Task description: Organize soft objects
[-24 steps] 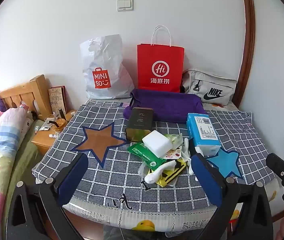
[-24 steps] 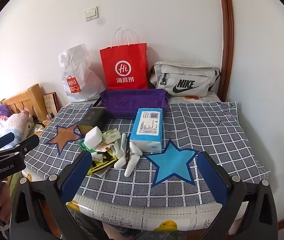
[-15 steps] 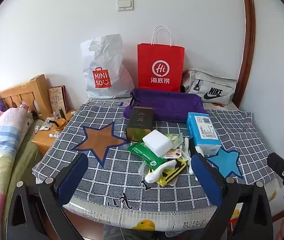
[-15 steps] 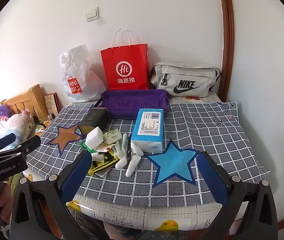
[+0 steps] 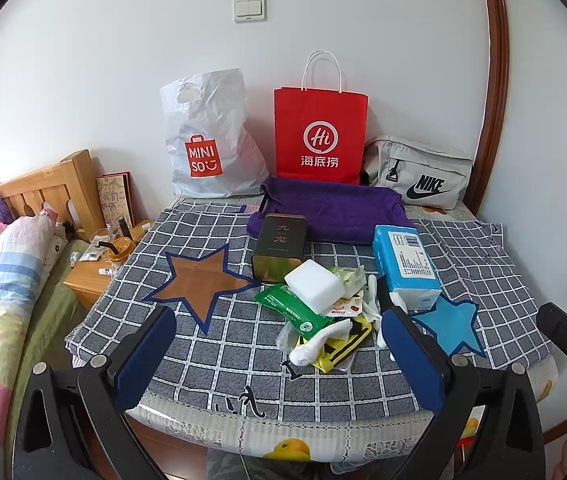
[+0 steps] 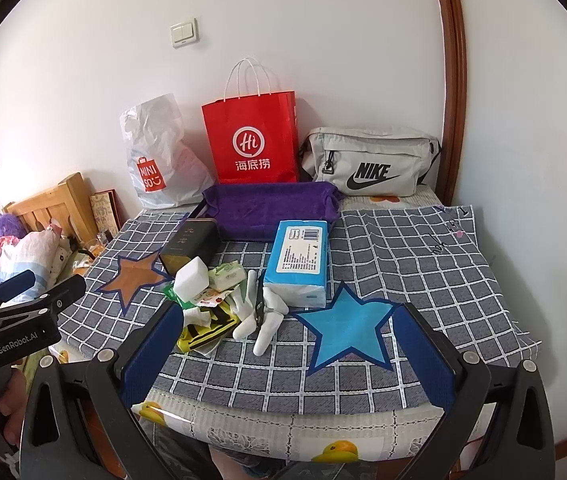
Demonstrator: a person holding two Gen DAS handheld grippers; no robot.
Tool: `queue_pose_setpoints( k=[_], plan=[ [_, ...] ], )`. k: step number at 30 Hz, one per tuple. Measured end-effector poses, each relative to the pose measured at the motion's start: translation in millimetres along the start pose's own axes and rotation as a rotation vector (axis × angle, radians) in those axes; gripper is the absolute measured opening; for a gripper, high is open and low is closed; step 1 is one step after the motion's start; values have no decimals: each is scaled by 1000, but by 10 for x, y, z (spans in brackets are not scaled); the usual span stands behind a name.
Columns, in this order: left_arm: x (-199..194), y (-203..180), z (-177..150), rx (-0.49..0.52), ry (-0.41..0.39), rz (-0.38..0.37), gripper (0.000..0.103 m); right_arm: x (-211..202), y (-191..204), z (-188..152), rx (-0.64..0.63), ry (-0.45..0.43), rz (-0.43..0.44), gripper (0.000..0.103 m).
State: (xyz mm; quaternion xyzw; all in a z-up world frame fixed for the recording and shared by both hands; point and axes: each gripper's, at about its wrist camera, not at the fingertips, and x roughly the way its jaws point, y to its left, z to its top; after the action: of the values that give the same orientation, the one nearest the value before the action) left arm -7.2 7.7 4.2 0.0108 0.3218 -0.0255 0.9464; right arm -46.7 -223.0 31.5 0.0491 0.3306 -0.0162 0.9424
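White sponge block [image 5: 314, 286] rectangular, atop crinkly green packet [image 5: 289, 312].

Checked cloth [image 5: 219, 344] carries tissue pack [image 5: 405, 264], tin [image 5: 279, 246].

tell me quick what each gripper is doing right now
Left gripper: open, holding nothing.
Right gripper: open, holding nothing.

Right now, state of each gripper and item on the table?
left gripper: open, empty
right gripper: open, empty
blue tissue pack: lying flat, sealed
white sponge: resting atop the pile
dark tin: lying on its side
purple towel: folded
red paper bag: upright
Nike pouch: zipped
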Motion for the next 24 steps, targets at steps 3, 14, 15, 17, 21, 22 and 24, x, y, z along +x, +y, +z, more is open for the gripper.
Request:
queue_pose_setpoints(
  k=[3, 14, 15, 17, 21, 22, 24],
  plan=[
    [-5, 6, -5, -1, -1, 0, 103, -5, 6, 4, 2, 0, 1, 103],
    [-25, 20, -7, -1, -2, 0, 103, -40, 7, 29, -1, -3, 3, 103],
    [-28, 23, -7, -1, -3, 0, 103, -46, 6, 26, 1, -5, 3, 103],
    [-38, 31, 7, -1, -2, 1, 103, -51, 7, 29, 1, -6, 5, 103],
    [-39, 34, 8, -1, -3, 1, 103, -71, 10, 35, 2, -11, 7, 103],
    [-38, 30, 6, -1, -3, 1, 103, -73, 12, 31, 3, -16, 9, 103],
    [-38, 28, 5, 0, -3, 2, 103, -74, 12, 33, 1, -12, 7, 103]
  ],
)
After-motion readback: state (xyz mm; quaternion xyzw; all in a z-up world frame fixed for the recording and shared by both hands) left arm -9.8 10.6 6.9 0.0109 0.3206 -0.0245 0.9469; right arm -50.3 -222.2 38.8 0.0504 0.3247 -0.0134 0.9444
